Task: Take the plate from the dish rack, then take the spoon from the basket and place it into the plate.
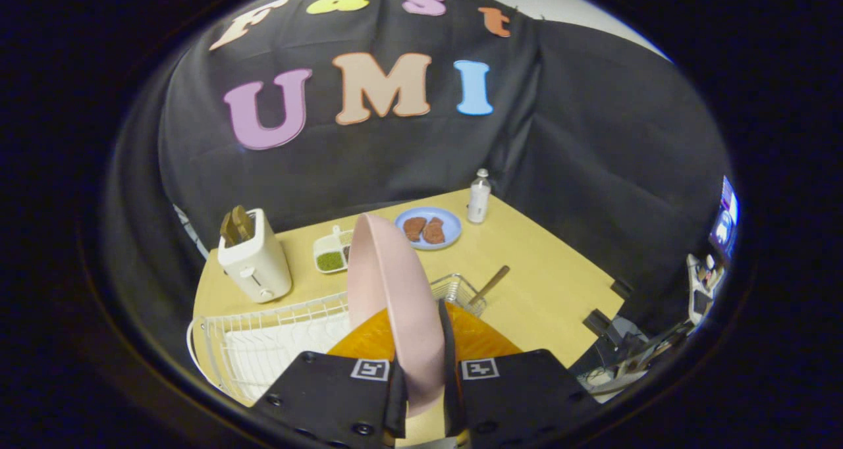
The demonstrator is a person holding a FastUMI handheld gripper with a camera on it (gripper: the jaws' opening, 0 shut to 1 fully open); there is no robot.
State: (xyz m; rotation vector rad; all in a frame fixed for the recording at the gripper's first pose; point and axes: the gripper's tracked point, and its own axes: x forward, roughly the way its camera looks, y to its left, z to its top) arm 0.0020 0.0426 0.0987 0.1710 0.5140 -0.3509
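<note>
1. Gripper [425,376] closed on the lower edge of a pink plate [388,291], held upright on edge, both fingers pressing it.
2. Plate lifted above the white dish rack [263,343], near the toaster [253,258].
3. First step apparently in hand: taking the plate out.
4. Next, probably: lay plate flat on the bench [540,271], then reach for the spoon [490,283] in the wire basket [461,291].

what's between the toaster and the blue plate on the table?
In the gripper view, a small white divided dish sits between the toaster and the blue plate; the pink plate, gripped in the tongs, stands edge-on before that gap.
</note>
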